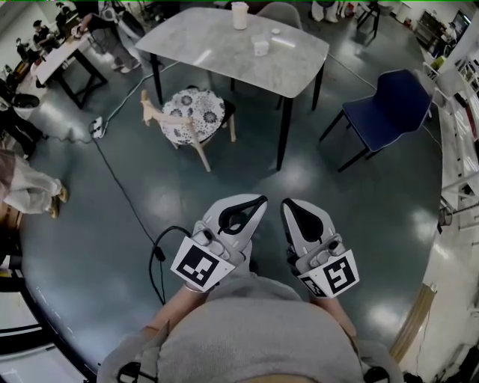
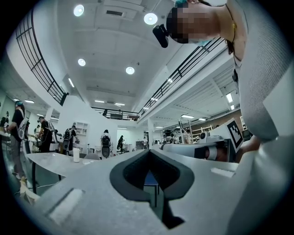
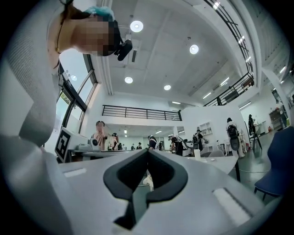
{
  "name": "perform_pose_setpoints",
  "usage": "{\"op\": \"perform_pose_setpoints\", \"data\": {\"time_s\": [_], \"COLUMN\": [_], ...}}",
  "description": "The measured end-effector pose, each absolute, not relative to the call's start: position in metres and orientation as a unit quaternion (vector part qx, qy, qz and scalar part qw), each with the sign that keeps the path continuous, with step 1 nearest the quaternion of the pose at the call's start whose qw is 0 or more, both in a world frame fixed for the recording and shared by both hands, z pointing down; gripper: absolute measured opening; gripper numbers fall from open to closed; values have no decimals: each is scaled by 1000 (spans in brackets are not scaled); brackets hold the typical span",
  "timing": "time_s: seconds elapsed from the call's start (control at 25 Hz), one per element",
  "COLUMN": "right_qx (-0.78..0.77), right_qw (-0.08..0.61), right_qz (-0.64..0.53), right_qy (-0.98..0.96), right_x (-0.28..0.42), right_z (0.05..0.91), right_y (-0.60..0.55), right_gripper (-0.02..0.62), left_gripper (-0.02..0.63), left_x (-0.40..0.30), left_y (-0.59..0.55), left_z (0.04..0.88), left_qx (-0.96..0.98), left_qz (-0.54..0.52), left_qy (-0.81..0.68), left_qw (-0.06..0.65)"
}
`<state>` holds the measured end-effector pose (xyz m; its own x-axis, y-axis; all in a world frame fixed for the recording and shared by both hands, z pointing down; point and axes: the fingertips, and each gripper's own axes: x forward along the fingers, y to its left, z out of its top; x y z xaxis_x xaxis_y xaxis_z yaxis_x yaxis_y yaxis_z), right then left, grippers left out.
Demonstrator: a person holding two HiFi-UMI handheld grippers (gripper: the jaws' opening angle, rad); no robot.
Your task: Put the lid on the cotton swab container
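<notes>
Holding left gripper (image 1: 260, 202) and right gripper (image 1: 287, 204) against the grey sweater (image 1: 254, 336), both pressed together, pinching nothing. Standing well apart from the table (image 1: 187, 45), with a small container (image 1: 260, 46), likely the swab one, sitting there. Not starting yet; finding lid, capping all remaining.

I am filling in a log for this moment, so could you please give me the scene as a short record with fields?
left gripper: shut, empty, held close to the person's body
right gripper: shut, empty, beside the left one
grey marble-look table with black legs: well ahead of both grippers
on the table: tall white cup, small clear container, small flat white piece; too small to tell more
dark blue chair: right of the table
round patterned seat with wooden legs: at the table's near side
task: not begun
</notes>
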<state>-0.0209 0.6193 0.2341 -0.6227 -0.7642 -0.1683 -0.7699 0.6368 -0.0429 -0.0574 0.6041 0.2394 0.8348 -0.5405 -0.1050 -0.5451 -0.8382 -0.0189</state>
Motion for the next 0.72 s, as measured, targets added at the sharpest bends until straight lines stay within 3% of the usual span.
{"op": "perform_pose_setpoints", "data": {"time_s": [0.72], "right_qx": [-455], "right_qw": [86], "right_qz": [25], "right_qy": [886], "right_x": [-13], "right_z": [237], "right_y": [471], "right_gripper": [0], "left_gripper": [0], "left_x": [-55], "left_y": [453], "left_z": [239], "left_qx": [-959], "left_qz": [61], "left_qy": [276], "left_qw": [35]}}
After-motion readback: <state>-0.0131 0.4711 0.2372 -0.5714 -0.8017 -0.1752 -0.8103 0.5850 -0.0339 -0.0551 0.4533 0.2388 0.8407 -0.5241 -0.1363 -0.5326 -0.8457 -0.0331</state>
